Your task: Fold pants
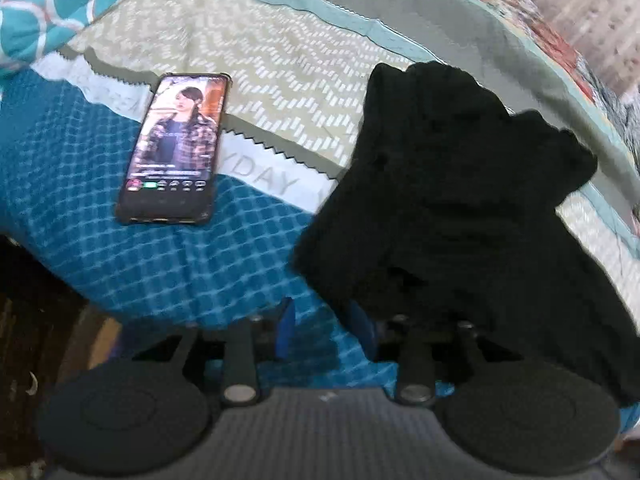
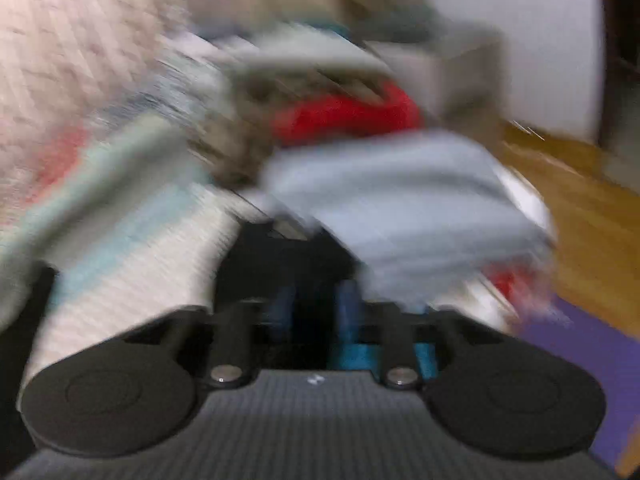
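Black pants lie bunched on the bed, right of centre in the left wrist view. My left gripper is at their near left edge; its blue fingers stand apart with bedspread showing between them, and the right finger is partly under the black cloth. The right wrist view is heavily blurred. My right gripper has its blue fingers a little apart with something dark between and ahead of them; I cannot tell whether it grips it.
A phone with a lit screen lies on the blue bedspread to the left of the pants. A pile of clothes, grey and red, lies ahead of the right gripper. Wooden floor shows at right.
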Demonstrator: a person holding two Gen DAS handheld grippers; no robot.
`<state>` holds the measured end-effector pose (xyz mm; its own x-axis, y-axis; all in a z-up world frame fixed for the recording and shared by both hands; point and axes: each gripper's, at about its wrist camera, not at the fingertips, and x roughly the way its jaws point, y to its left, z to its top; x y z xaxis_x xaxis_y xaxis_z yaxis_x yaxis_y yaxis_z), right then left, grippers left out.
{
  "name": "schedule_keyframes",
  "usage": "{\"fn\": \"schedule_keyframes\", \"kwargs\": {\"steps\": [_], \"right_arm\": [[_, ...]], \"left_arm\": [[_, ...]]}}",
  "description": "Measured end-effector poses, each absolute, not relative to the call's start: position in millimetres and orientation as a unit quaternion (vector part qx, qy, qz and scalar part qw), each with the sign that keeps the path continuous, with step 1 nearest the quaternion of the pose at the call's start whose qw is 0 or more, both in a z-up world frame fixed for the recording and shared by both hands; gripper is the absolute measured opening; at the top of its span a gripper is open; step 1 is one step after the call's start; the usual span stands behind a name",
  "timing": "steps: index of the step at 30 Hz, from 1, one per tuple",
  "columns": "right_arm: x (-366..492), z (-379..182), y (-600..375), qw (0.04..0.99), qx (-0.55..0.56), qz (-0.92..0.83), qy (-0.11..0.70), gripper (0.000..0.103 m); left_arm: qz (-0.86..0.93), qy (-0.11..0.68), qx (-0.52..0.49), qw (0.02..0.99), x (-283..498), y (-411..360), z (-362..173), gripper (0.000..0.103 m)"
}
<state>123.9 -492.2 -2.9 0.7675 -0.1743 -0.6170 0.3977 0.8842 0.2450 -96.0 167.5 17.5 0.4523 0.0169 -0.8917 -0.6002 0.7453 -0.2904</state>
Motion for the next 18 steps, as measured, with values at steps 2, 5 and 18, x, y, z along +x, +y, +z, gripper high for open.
{"fn": "schedule_keyframes", "kwargs": {"steps": [2, 5, 18], "right_arm": [[103.7, -9.5, -506.6, 0.912, 0.226, -0.18, 0.289, 0.047], [99.3, 13.7, -501.5, 0.922, 0.242, -0.174, 0.245, 0.044], [344.0, 80.6, -288.1, 0.914, 0.202, 0.164, 0.311, 0.051]], "left_arm": [[0.198, 0.451, -0.305, 0.815, -115.2, 172.0, 30.2, 0.038], [0.225, 0.389, -0.317, 0.835, -124.3, 191.5, 54.8, 0.05], [0.22, 0.388, -0.189, 0.875, 139.4, 218.3, 11.5, 0.09]]}}
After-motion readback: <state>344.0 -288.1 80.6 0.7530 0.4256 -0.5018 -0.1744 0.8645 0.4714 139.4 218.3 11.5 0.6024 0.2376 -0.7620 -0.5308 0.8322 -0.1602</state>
